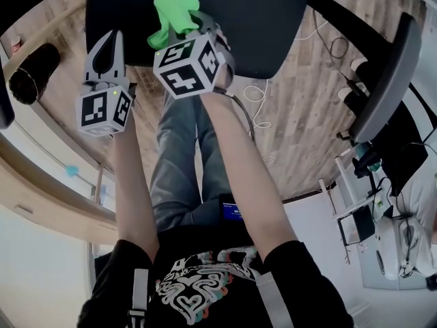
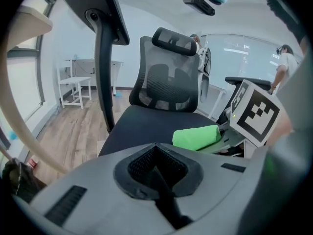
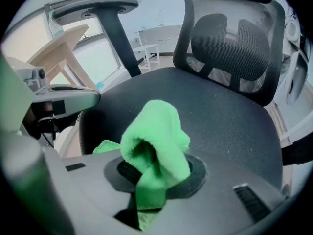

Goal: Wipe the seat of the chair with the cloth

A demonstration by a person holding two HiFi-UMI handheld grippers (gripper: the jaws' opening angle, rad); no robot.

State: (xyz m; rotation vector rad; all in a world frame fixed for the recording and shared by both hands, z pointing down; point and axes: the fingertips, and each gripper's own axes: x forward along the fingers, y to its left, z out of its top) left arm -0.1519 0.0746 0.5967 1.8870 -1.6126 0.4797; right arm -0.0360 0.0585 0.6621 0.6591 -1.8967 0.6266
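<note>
The right claw is clenched on the green cloth. The cloth is pinched between its jaws and stands up from them in a folded bunch. This claw is over the black seat of the chair, near its front edge, and it points steeply down. I cannot tell if the cloth touches the seat. The left claw is closed, with nothing between its jaws. It is just beside the right claw and points at the same seat. Behind the seat, the mesh backrest stands upright. Under the chair there is a wooden floor.
</note>
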